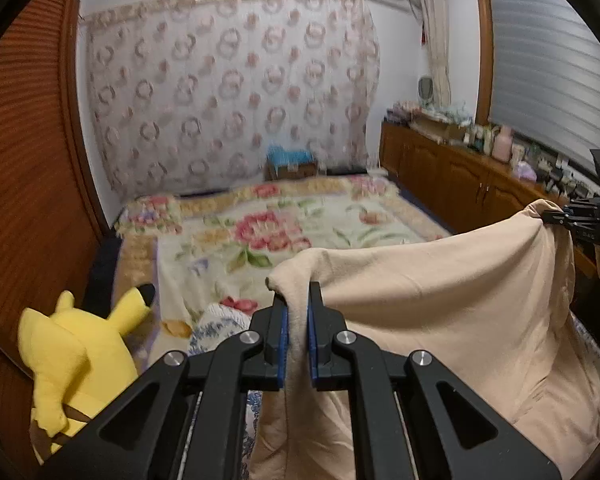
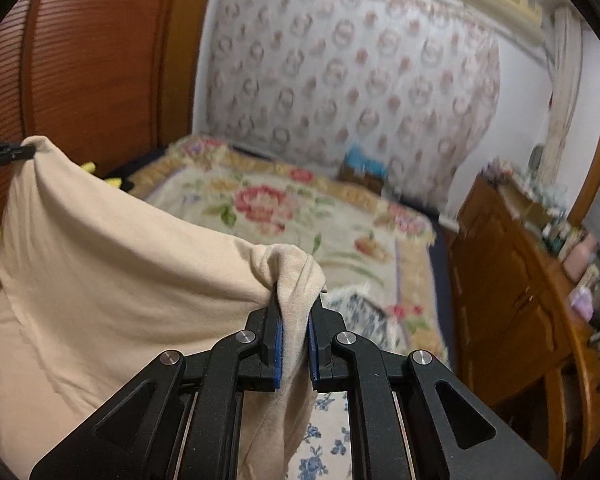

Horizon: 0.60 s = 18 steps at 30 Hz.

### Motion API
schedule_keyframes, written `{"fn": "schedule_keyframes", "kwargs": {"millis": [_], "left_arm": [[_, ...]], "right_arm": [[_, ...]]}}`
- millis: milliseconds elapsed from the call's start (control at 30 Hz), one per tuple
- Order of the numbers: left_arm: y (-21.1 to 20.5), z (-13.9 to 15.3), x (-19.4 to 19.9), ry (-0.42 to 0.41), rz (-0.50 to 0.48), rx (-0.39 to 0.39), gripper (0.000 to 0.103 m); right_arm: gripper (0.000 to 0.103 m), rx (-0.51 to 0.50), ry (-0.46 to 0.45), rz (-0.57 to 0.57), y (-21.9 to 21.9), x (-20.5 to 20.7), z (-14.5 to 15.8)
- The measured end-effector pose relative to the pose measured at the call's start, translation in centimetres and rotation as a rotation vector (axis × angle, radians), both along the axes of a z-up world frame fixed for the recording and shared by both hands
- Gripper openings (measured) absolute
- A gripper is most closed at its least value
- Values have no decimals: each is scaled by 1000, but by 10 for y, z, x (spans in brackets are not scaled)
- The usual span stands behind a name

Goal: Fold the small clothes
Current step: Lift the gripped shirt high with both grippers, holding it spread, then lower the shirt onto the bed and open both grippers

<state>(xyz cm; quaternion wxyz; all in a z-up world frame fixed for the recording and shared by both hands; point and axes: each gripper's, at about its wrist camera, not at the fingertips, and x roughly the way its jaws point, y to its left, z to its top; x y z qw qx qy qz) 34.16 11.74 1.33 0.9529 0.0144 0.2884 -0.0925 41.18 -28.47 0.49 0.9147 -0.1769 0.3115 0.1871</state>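
A beige garment hangs stretched between my two grippers above the bed. In the left wrist view my left gripper is shut on one bunched corner of the cloth, which runs down between the blue pads. At the right edge of that view my right gripper pinches the other corner. In the right wrist view my right gripper is shut on its bunched corner of the beige garment, and my left gripper holds the far corner at the left edge. The cloth's lower part drapes out of sight.
A floral blanket covers the bed ahead, with a blue-flowered sheet under my grippers. A yellow plush toy lies at the left by the wooden slatted wall. A wooden cabinet with cluttered top runs along the right.
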Motion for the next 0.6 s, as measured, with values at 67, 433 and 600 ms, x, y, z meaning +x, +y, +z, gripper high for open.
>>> {"fn": "schedule_keyframes", "kwargs": {"millis": [67,433,600], "left_arm": [[-3,-10,15,35,-4,15,6],[-4,-54,58,167,-2,32,8],[0,-60,56,220,-11,3,12]], "right_arm": [[7,-10,37,-5,2,13,-16],[7,-26,174,-42,7,67,-75],[13,-9,208,-73,6,74,-84]]}}
